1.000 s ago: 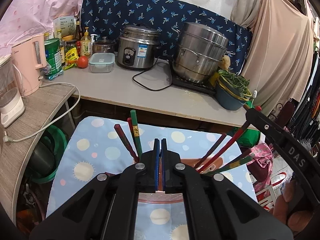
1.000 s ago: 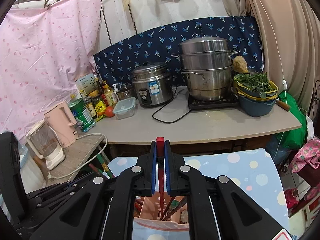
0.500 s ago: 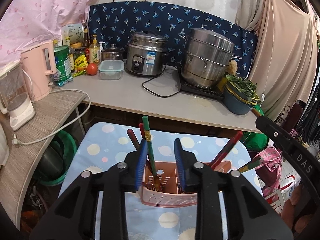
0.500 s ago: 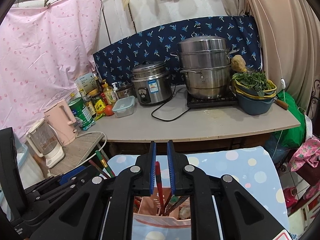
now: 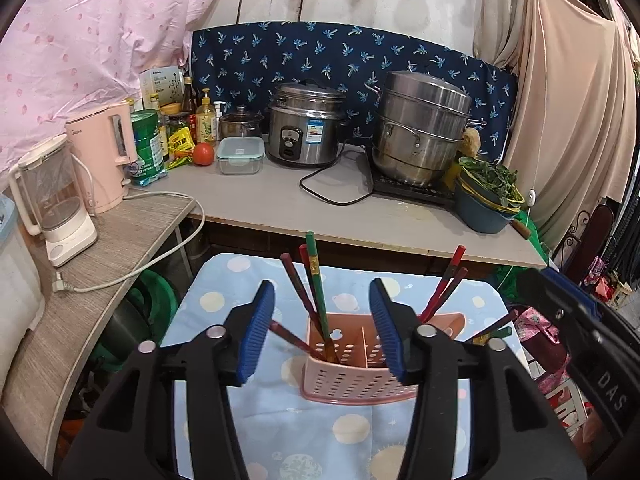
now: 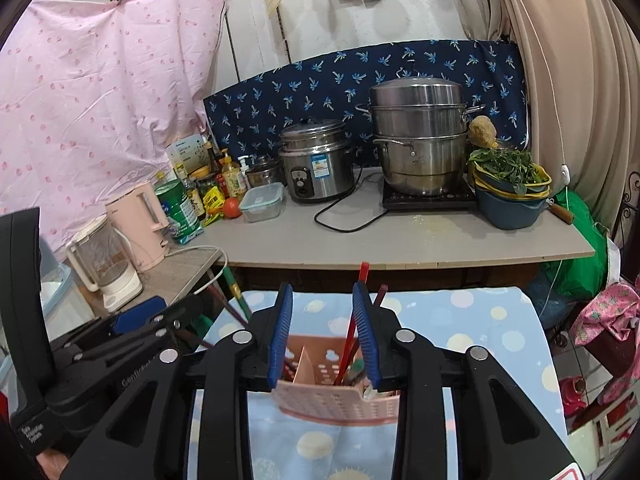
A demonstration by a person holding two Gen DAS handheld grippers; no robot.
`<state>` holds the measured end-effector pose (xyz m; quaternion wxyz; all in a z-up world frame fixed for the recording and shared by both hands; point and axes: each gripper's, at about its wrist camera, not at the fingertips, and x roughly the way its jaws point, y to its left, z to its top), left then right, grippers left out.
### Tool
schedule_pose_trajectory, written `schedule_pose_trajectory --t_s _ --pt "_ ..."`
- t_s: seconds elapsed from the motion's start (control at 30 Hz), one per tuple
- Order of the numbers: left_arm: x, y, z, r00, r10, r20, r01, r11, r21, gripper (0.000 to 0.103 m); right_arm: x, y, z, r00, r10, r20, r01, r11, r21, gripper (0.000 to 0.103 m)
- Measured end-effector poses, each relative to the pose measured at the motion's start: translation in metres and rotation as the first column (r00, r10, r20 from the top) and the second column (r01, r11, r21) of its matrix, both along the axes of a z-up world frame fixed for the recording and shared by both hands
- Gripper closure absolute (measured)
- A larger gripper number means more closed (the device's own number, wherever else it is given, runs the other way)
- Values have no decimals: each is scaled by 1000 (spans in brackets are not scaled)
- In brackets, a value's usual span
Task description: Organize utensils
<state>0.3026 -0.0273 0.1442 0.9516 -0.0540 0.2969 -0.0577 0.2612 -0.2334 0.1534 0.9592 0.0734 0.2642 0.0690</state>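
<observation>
Two compartments are seen in the pink perforated plastic utensil caddy (image 5: 356, 376), which stands on the pale blue cloth with planet prints (image 5: 280, 432), divided by an upright partition. In the left wrist view, the compartment at 9 o'clock holds a green chopstick (image 5: 316, 280) and dark red chopsticks (image 5: 294, 280) leaning toward 11 o'clock; another dark red chopstick (image 5: 286, 336) pokes out low toward 9 o'clock, and whether it lies inside the caddy cannot be told. The compartment at 3 o'clock holds red chopsticks (image 5: 446, 284) leaning toward 1 o'clock, with more tips (image 5: 494, 330) partly hidden behind the finger. The left gripper (image 5: 320, 332) is empty, its jaws having just been opening to about half spread, nothing pressed between the blue pads. The right gripper (image 6: 322, 334) is likewise empty and less widely parted, its jaws also just opened; a red chopstick (image 6: 356, 320) stands between the pads untouched, its lower end in the caddy. Sorting is judged largely done: no loose utensils are seen on the cloth, though its near part is hidden.
</observation>
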Motion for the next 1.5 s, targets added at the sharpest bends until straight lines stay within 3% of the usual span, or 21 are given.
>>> schedule_pose_trajectory --t_s 0.3,0.37,0.6,0.87,1.07,1.5 --pt "-28 5 2 1000 29 8 -30 999 32 44 -31 5 -15 999 14 -45 -15 1000 -18 64" --pt "-35 7 0 999 43 5 -43 998 33 37 -39 9 -19 999 17 -47 -19 999 -34 62" --pt "-54 11 -6 997 74 -1 -74 995 59 33 -58 11 -29 998 17 -59 -19 999 -32 61" --pt "-75 12 -12 995 102 9 -102 991 85 17 -77 10 -40 996 1 -86 -5 999 -41 59" --pt "-87 15 -17 994 113 -4 -112 990 88 13 -89 16 -44 996 -14 -89 7 997 -76 51" --pt "-109 11 -35 995 94 -39 -89 989 116 10 -103 12 -58 989 -31 -144 21 997 -75 22"
